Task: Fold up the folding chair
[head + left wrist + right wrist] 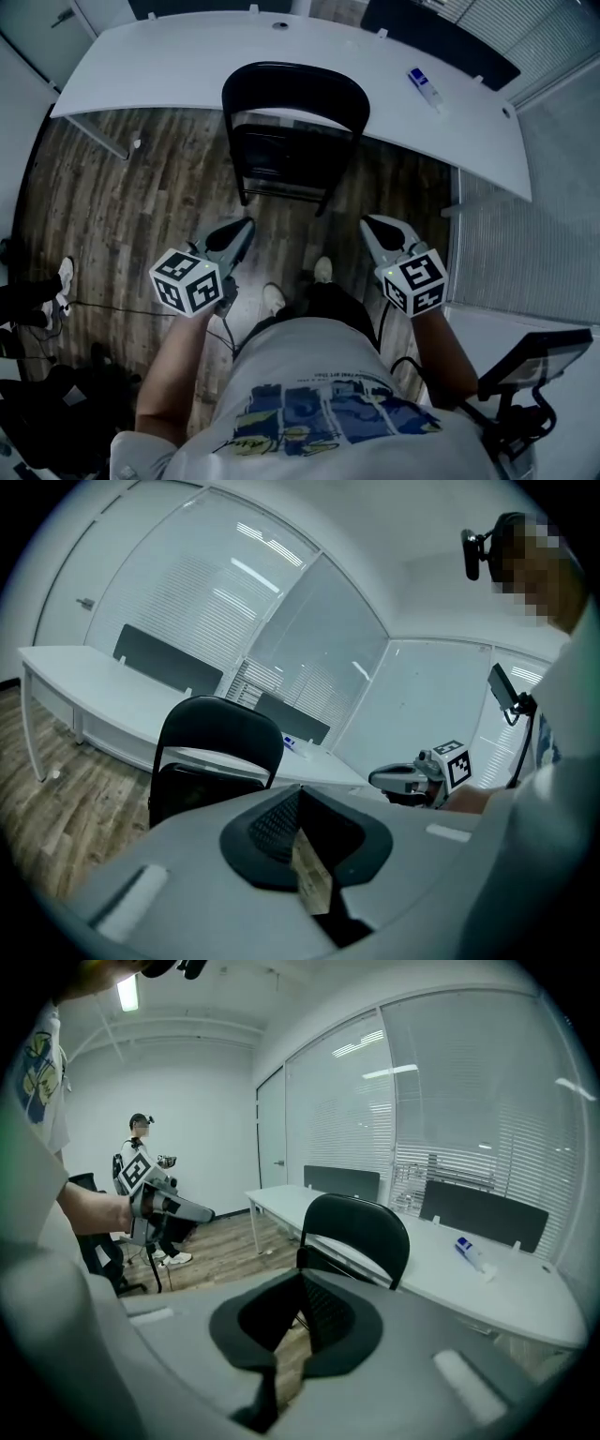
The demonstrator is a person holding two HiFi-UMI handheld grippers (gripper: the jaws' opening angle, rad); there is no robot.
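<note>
Looks barely started, with the folding chair (295,94) standing at the far side against the white table (169,56), seemingly not folded yet. Nothing held in the left gripper (246,225) or right gripper (367,223), both pinched fully shut, near the body and well apart from the chair. Whole fold left to do, probably.

Black folding chair (293,94), white table (169,66), brown wood-grain floor (141,197), black-and-white marker cubes (187,281), blue-printed white shirt (319,412)

One folding chair (295,94), one white table (187,56), one small tube (424,84), two hand-held grippers (248,225) (367,225)
</note>
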